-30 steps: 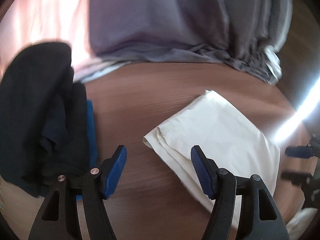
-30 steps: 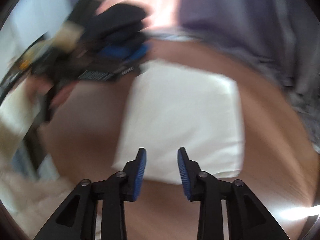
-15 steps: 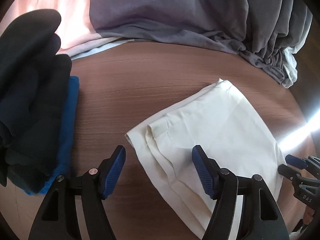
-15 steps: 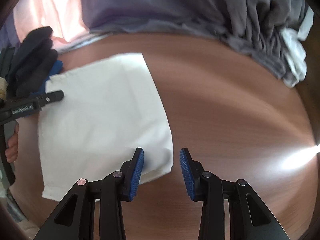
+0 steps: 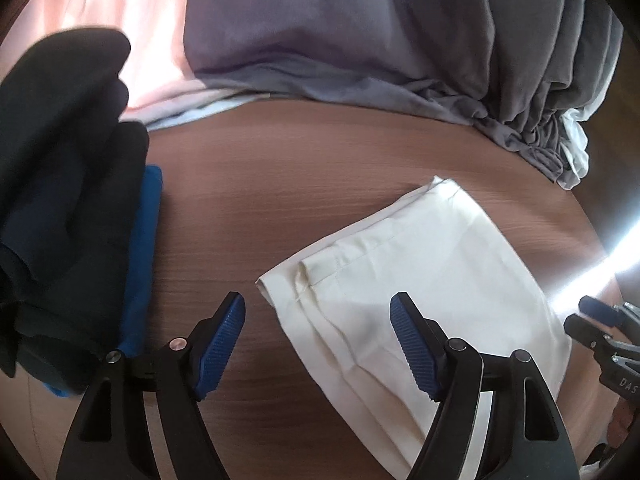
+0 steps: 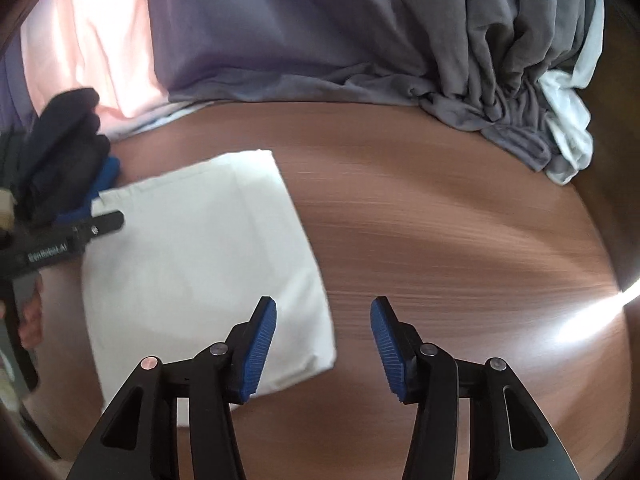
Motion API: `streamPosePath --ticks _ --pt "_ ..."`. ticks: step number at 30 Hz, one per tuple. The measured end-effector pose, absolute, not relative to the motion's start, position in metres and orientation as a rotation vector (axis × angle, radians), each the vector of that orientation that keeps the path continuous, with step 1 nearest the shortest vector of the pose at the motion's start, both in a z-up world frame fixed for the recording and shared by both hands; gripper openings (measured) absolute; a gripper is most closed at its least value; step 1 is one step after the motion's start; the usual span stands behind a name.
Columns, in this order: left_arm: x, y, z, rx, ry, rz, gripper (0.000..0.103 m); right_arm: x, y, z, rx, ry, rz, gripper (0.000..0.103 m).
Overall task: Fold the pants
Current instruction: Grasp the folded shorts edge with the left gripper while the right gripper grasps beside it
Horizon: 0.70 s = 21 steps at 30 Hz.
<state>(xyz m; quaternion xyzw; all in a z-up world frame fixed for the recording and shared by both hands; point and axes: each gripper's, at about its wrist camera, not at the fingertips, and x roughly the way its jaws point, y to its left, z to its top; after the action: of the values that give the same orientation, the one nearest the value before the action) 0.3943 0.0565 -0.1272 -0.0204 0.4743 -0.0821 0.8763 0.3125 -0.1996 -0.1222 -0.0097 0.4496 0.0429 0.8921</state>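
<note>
The folded cream pants (image 5: 440,264) lay flat on the brown wooden table (image 5: 300,168) as a compact rectangle. In the left wrist view the left gripper (image 5: 318,340) hung over the near left corner of the fabric, its jaws spread wide and having just been opening further; the stacked, layered edges of the pants lay below the gap, nearer the right-hand blue pad, and neither pad pressed on the cloth. Off to the left of that gripper sat a pile of dark clothes (image 5: 60,200) on top of a blue garment (image 5: 144,248). Beyond it, along the far edge of the table, grey bedding (image 5: 400,40) was heaped, with pink fabric (image 5: 120,12) to its left. At the far right the tips of the right gripper (image 5: 588,316) showed just beside the right edge of the pants.

In the right wrist view the right gripper (image 6: 323,344) was released, its jaws having just been opening, with nothing clamped. The near right corner of the pants (image 6: 200,260) lay under and just ahead of its left pad, and bare table showed under its right pad. The left gripper (image 6: 84,228) reached in over the far left corner of the pants, held in a person's hand (image 6: 30,316) at the frame's left edge.
</note>
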Motion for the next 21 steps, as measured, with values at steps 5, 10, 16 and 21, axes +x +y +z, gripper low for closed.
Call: streamPosePath --ticks 5,10,16,21 --pt "0.405 0.056 -0.138 -0.08 1.006 -0.196 0.075 0.324 -0.197 -0.141 0.031 0.985 0.091 0.05" --pt "0.415 0.047 -0.147 -0.106 1.015 -0.236 0.075 0.328 -0.2 -0.151 0.068 1.0 0.09 0.05" --pt "0.418 0.039 -0.151 -0.136 1.012 -0.288 0.061 0.332 -0.209 -0.161 0.14 1.017 0.105 0.05" --pt "0.416 0.042 -0.149 -0.163 1.003 -0.291 0.044 0.333 -0.211 -0.161 0.155 1.015 0.113 0.049"
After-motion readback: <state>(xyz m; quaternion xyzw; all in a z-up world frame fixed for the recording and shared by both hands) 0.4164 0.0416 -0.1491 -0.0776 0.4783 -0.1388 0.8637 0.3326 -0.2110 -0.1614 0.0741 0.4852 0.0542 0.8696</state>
